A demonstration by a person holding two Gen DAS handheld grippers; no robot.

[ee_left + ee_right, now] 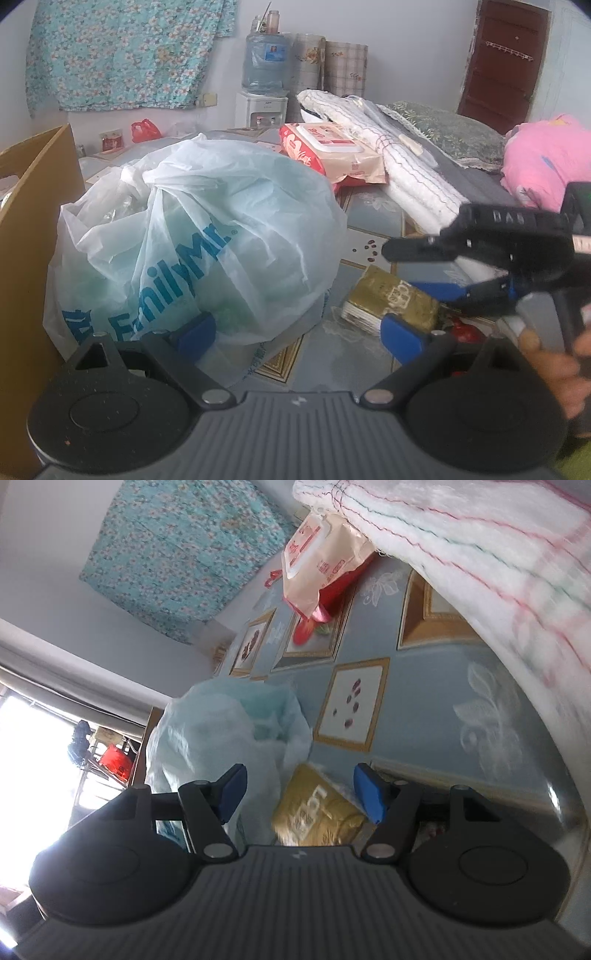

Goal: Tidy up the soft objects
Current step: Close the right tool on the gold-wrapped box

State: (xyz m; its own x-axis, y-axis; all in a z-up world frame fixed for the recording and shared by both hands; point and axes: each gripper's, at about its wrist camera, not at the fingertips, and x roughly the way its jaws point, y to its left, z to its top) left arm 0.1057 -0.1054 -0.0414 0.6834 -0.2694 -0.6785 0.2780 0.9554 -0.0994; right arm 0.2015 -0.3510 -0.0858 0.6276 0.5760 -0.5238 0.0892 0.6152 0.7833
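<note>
A: Report layout, left to right, from the left wrist view.

B: A cardboard box (pixel 33 206) stands at the far left. Beside it, touching its wall, sits a knotted plastic bag (pixel 199 236). Behind the bag lies a wipes pack (pixel 328 151), then a folded white towel (pixel 402 170), then a pink bundle (pixel 546 155) at the far right. In front of the towel, low on the patterned surface (pixel 373 218), lies a gold tissue pack (pixel 391 299).

A: State of each claw?

B: The left claw (pixel 299 332) is open; its left pad sits against the bag's lower skin, nothing is pinched. The right claw (pixel 299 794) is also open, about half spread and empty. In its own view the tissue pack (pixel 317 812) lies just ahead, between the fingers; the bag (pixel 221 734) is to the left and the towel (pixel 461 542) is above.

A: Step in hand?

B: Judged as approach to the tissue pack by the right claw; no grasp is made yet. Nothing loose appears sorted so far.

A: Next move requirements?

B: Advance the right claw until both pads straddle the pack's short sides, then close. Keep clear of the bag and of the left claw close by. The soft wrapper will likely dent, so grip lightly.
</note>
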